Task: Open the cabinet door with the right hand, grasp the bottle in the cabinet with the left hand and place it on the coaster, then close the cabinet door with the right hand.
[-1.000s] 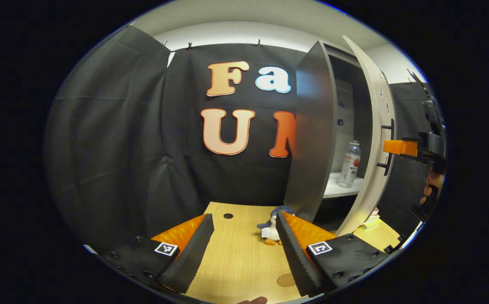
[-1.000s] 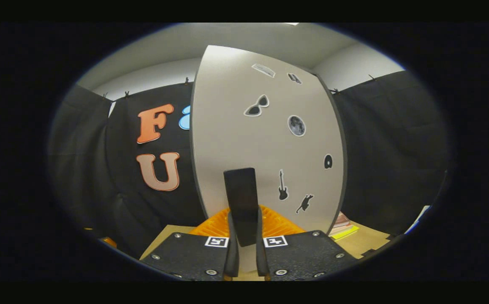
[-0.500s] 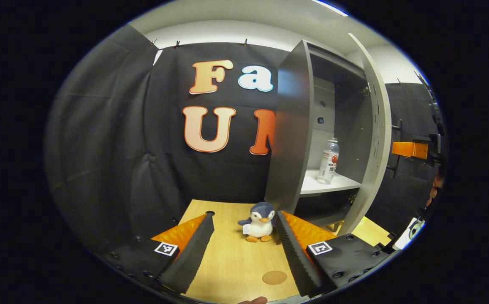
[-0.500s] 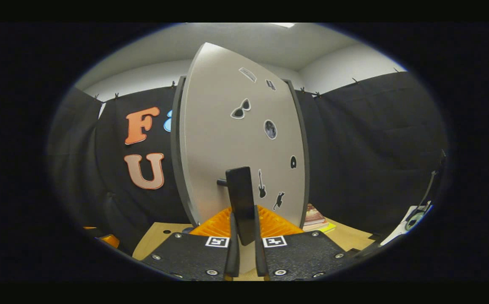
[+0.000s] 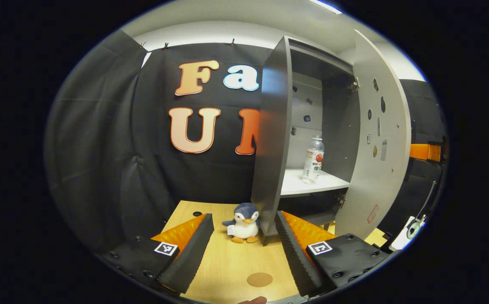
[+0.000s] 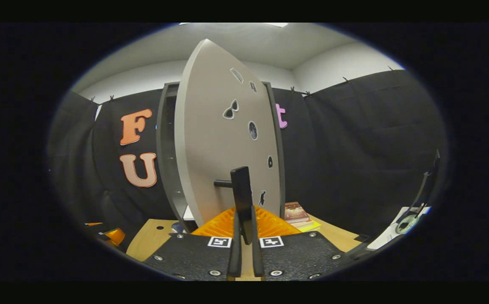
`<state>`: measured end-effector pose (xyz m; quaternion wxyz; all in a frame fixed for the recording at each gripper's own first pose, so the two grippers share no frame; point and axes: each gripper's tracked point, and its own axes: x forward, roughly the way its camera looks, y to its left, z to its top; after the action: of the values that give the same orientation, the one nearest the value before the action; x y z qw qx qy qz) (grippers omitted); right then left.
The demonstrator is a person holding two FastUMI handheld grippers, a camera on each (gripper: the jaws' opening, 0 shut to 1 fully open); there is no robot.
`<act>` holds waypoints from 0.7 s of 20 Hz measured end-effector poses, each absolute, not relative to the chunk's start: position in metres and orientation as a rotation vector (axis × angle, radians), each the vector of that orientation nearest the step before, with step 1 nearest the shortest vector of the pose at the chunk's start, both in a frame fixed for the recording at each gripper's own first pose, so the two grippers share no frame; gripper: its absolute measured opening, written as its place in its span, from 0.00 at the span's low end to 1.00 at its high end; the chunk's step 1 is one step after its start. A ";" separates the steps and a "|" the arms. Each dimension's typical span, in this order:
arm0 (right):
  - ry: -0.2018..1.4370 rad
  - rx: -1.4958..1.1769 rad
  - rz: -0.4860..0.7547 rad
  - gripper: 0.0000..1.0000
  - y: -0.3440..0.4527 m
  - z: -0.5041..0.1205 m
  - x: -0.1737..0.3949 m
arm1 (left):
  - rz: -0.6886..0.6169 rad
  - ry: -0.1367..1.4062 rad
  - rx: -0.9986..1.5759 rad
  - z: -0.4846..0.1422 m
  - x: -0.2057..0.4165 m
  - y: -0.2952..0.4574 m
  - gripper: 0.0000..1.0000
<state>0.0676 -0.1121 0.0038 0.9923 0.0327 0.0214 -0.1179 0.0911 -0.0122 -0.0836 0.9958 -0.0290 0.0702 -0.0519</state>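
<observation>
A: Grey cabinet door (image 6: pixel 223 139) open, right gripper (image 6: pixel 244 236) clamped on its handle (image 6: pixel 242 198).
B: Left gripper (image 5: pixel 242 249) wide, empty; bottle (image 5: pixel 313 159) on shelf centre-right, coaster (image 5: pixel 259 279) bottom centre. Grasp, placing, closing left.

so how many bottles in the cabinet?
1. A single bottle stands upright on the white shelf inside the open cabinet, toward the back. The lower compartment is dark, so something could be hidden there.

Clear bottle (image 5: pixel 313 159) upright on cabinet shelf (image 5: pixel 312 184) — door (image 5: pixel 379 139) open — round coaster (image 5: pixel 259 279) on table.
</observation>
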 end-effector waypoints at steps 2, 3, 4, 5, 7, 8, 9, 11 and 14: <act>0.053 0.063 -0.222 0.10 -0.132 0.003 0.057 | -0.105 0.160 -0.059 -0.087 0.092 -0.037 0.96; 0.056 0.058 -0.221 0.12 -0.144 0.003 0.051 | -0.110 0.161 -0.064 -0.086 0.092 -0.051 0.96; 0.056 0.050 -0.220 0.10 -0.157 0.004 0.045 | -0.108 0.159 -0.060 -0.083 0.092 -0.063 0.96; 0.053 0.055 -0.221 0.10 -0.171 0.006 0.041 | -0.098 0.154 -0.052 -0.081 0.092 -0.073 0.93; 0.044 0.067 -0.211 0.10 -0.197 0.008 0.031 | -0.090 0.142 -0.048 -0.077 0.089 -0.096 0.93; 0.035 0.071 -0.195 0.08 -0.213 0.011 0.029 | -0.087 0.143 -0.043 -0.077 0.090 -0.108 0.99; 0.032 0.083 -0.180 0.09 -0.226 0.011 0.028 | -0.083 0.144 -0.033 -0.076 0.088 -0.120 0.96; 0.024 0.122 -0.158 0.09 -0.252 0.014 0.025 | -0.071 0.134 -0.012 -0.073 0.089 -0.141 0.96; 0.013 0.096 -0.135 0.10 -0.290 0.015 0.023 | -0.061 0.124 -0.004 -0.069 0.086 -0.171 0.96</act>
<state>0.0228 -0.2900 0.0151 0.9966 0.0479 0.0066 -0.0673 0.0864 -0.1706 -0.0686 0.9976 -0.0018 0.0621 -0.0306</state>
